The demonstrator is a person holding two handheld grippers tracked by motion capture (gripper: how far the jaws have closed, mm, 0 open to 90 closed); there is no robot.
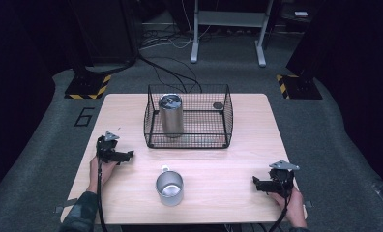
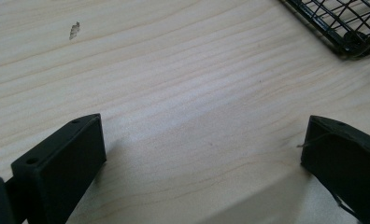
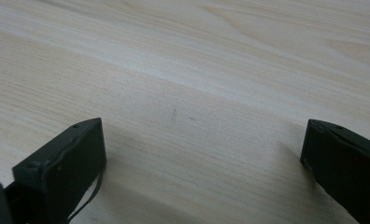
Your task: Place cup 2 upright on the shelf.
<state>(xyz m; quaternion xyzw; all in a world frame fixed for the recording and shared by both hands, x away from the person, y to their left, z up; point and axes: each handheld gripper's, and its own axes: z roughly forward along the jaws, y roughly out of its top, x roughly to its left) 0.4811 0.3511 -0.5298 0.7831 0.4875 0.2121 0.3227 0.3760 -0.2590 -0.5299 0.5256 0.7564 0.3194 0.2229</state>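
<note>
In the high view, a pale wooden counter [image 1: 238, 145] is seen standing on a grey floor [image 1: 325, 125]. A black wire basket [image 1: 188, 141] is set toward the counter's far middle, and an upright steel can [image 1: 171, 116] is held inside its left half; a small dark round thing [image 1: 218, 105] lies in the basket's far right corner. A steel mug [image 1: 169, 187] is placed upright near the front edge, well apart from the basket, its small handle turned toward the basket. The left gripper [image 1: 126, 155] is held by a hand [image 1: 104, 169] at the counter's left side, pointing toward the middle, while the right gripper [image 1: 256, 182] is held by the other hand [image 1: 292, 198] near the front right corner, also pointing inward. In the left gripper view, the left gripper's [image 2: 204, 154] jaws are spread wide over bare wood with nothing between them, and a corner of the basket [image 2: 346, 32] is seen at the upper right. In the right gripper view, the right gripper's [image 3: 204, 154] jaws are likewise spread wide over bare wood, nothing being held.
</note>
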